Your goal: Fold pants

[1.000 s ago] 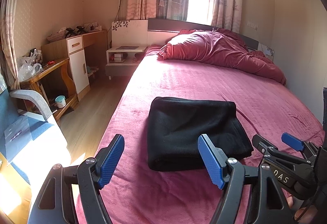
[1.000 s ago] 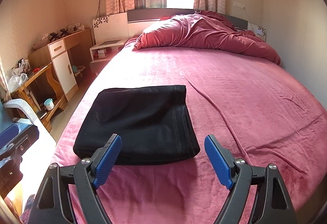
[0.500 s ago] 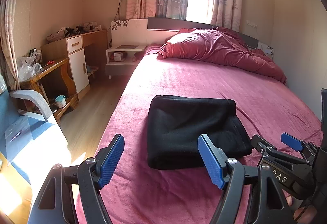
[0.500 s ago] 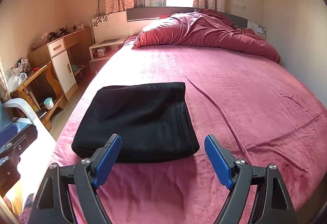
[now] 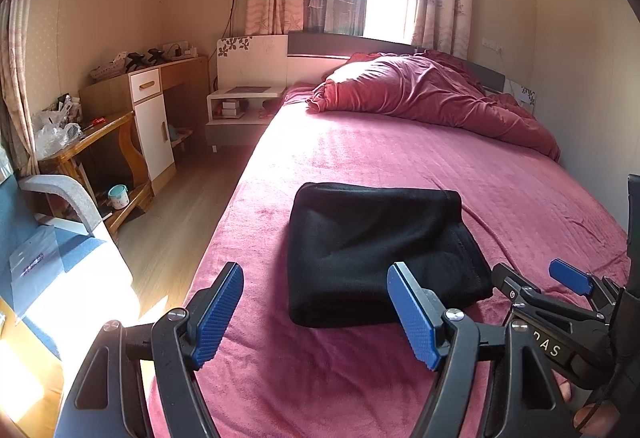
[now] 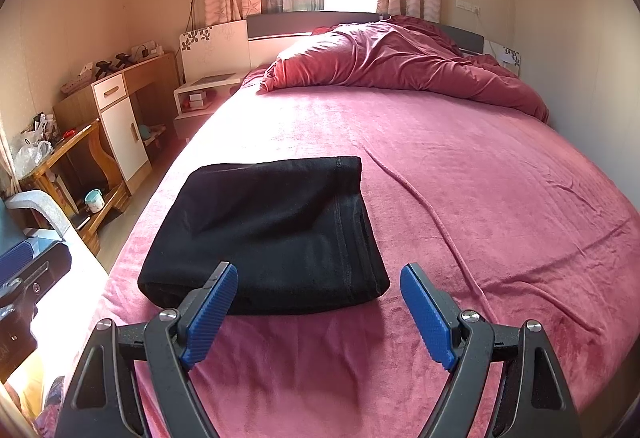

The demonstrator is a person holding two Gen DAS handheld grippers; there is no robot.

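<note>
Room: a small bedroom with a bright curtained window at the top centre of both views; wooden furniture lines the left edge.
Surface: a wide bed (image 6: 460, 166) under a magenta-pink blanket fills the middle and right of each frame.
Far end of bed: a crumpled red quilt (image 6: 400, 62) is heaped along the upper right, well apart from the work area.
Pants: black pants (image 6: 264, 230) lie on the bed near its left edge, at centre-left of the right wrist view and at centre in the left wrist view (image 5: 380, 250) — a compact, thick rectangle of several layers, with stitched hems stacked along the right side.
Left tongs: the left tongs (image 5: 316, 314), at the bottom of the left wrist view, are spread wide and hold nothing; the pants' near edge shows between them, untouched.
Right tongs: the right tongs (image 6: 316, 314), at the bottom of the right wrist view, are likewise spread and empty — just short of the pants' near edge.
Progress: judging by the tidy, squared bundle, the folding looks finished.
Left to do: at most a light smoothing; no loose leg or trailing edge is visible.
</note>
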